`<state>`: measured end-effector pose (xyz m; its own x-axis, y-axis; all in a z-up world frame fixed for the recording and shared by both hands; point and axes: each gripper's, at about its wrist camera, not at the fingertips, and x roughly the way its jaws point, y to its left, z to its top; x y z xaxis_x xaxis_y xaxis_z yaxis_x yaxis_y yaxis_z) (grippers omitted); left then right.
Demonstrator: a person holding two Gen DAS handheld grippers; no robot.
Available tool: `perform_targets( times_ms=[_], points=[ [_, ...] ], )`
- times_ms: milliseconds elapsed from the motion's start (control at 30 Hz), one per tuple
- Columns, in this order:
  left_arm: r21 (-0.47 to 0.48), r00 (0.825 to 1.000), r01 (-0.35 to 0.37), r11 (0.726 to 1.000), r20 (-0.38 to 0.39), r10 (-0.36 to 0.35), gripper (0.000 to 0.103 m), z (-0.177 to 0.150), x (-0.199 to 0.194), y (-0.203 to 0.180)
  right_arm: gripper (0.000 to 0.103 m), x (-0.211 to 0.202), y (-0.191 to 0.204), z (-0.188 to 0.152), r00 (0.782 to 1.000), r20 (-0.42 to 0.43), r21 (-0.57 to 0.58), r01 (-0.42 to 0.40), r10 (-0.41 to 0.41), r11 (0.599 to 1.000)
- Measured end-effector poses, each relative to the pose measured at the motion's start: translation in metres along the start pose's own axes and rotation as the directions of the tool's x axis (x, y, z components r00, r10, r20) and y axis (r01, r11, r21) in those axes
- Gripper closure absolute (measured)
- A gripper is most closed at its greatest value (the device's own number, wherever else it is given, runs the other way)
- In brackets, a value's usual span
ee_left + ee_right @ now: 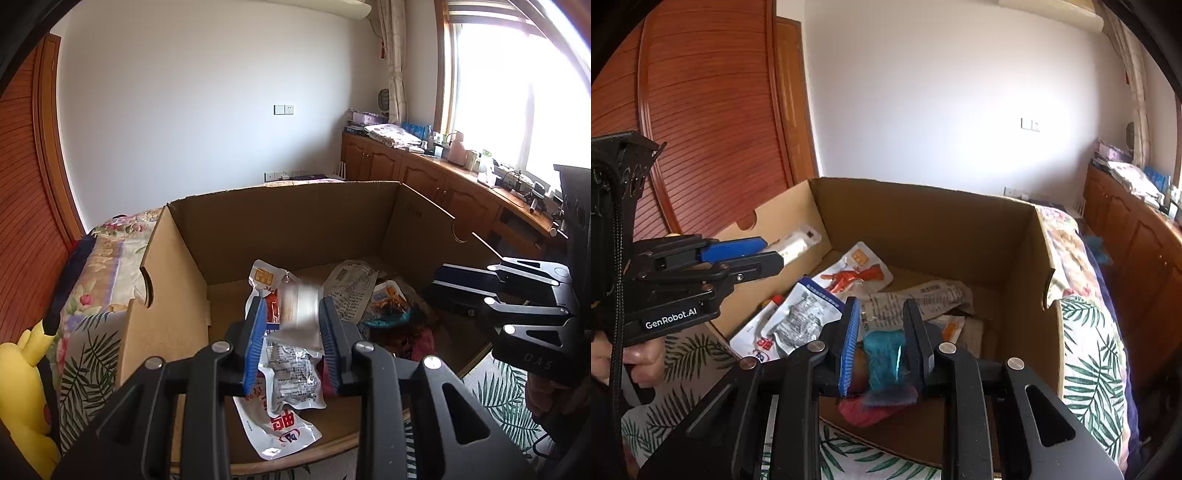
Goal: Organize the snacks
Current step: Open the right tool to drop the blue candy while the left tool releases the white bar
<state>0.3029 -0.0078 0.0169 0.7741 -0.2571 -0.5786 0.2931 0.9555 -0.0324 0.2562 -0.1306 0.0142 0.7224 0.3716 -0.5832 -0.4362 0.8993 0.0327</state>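
Cardboard box (280, 218) is sitting straight below both tools; left tool (291, 325) is gripping a white packet (299, 306), right tool (882, 332) is clamping a teal packet (884, 356), both hanging over it.

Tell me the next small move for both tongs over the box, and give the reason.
Probably open both and let the snacks drop. The left tongs grip a white packet and the right tongs a teal-wrapped snack, both already above the cardboard box, where other packets lie on the floor.
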Motion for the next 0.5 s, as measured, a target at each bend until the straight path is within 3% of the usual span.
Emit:
perform_targets(
  times_ms=[233,500],
  points=[
    [0.009,1.0,-0.019,1.0,0.001,0.019,0.074,-0.001,-0.007,-0.006,0.077,-0.004,-0.001,-0.003,1.0,0.004,0.012,0.004,-0.004,1.0],
    [0.017,0.999,-0.04,0.999,0.026,0.039,0.073,-0.003,-0.044,-0.012,0.076,-0.035,0.008,-0.008,0.999,0.027,0.027,0.015,-0.016,1.0]
  ],
)
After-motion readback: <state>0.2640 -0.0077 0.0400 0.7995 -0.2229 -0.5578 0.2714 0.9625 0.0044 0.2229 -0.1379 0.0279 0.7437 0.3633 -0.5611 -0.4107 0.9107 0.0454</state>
